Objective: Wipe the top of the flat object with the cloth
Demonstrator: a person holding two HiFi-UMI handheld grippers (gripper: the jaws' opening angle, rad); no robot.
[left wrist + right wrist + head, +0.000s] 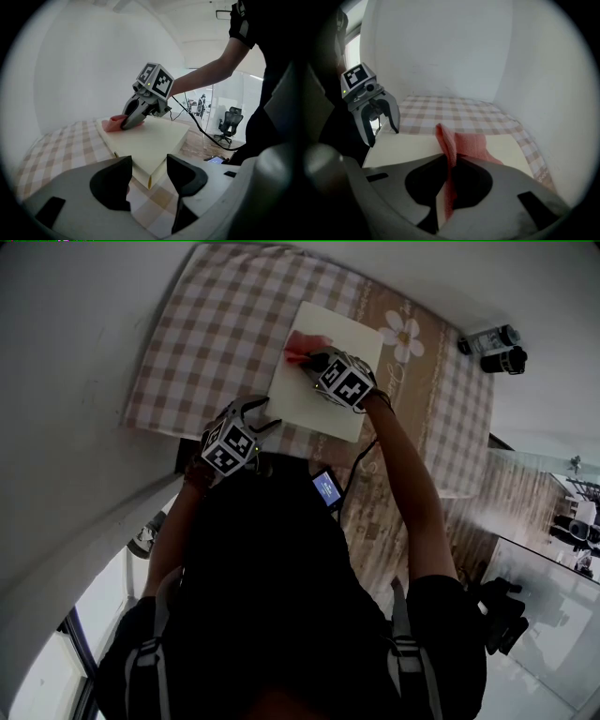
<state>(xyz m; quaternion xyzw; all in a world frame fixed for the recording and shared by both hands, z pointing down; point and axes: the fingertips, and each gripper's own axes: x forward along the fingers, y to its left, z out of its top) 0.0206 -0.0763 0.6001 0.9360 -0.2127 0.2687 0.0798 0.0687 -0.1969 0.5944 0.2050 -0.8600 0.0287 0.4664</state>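
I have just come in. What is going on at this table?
A person works with a gripper in each hand. The right tongs are shut on a pink cloth and hold it down on the far part of a cream flat rectangular board. The board lies on a beige checked tablecloth. The left tongs are open and empty, by the board's near corner.

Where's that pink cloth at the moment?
In the head view, the pink cloth lies near the far left corner of the cream board, pinched in the right tongs.
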